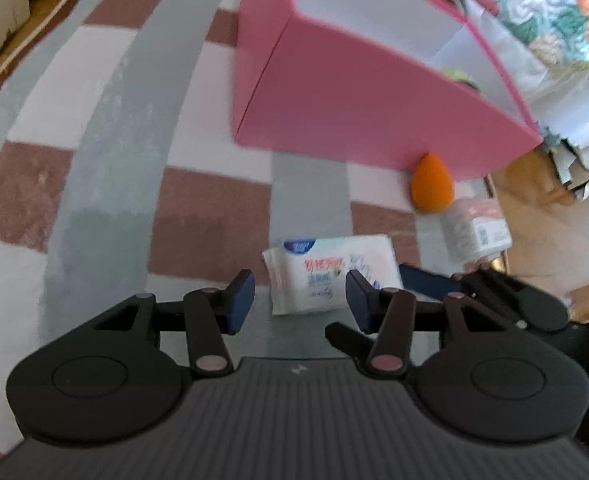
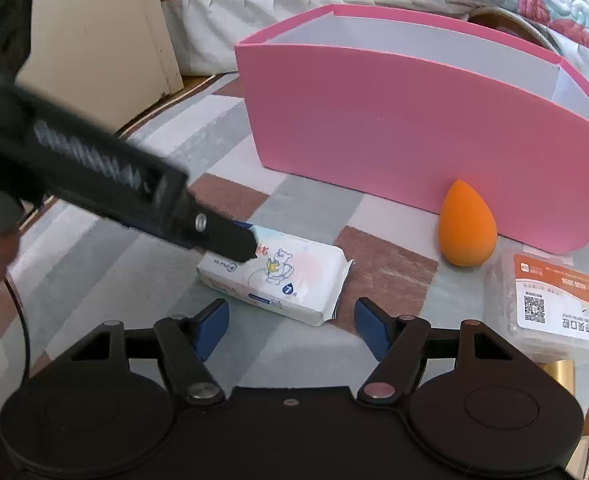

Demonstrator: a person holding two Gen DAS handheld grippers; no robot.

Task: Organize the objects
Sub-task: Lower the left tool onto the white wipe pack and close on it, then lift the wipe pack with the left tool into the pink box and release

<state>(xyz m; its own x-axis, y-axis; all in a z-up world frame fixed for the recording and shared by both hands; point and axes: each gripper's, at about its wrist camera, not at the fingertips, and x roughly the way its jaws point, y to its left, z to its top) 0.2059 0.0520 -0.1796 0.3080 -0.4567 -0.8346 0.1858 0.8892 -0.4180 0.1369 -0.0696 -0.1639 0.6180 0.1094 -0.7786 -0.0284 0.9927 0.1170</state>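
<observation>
L gripper (image 1: 300, 300) hovers over a checked mat (image 1: 106, 184), jaws apart, nothing between its pads; a white wipes pack (image 1: 330, 276) lies flat on the mat just beyond the tips. In the R view the L gripper reaches in from the left, its tip at the pack's far end, contact unclear. R gripper (image 2: 292, 326) points down at the pack's near edge, jaws wide, gripping nothing. A pink box (image 2: 394, 140) stands open-topped behind; an orange sponge (image 2: 467, 230) sits upright against its front wall. Rightmost, a clear swab box (image 2: 550, 304) rests near the mat's edge, beside the sponge
</observation>
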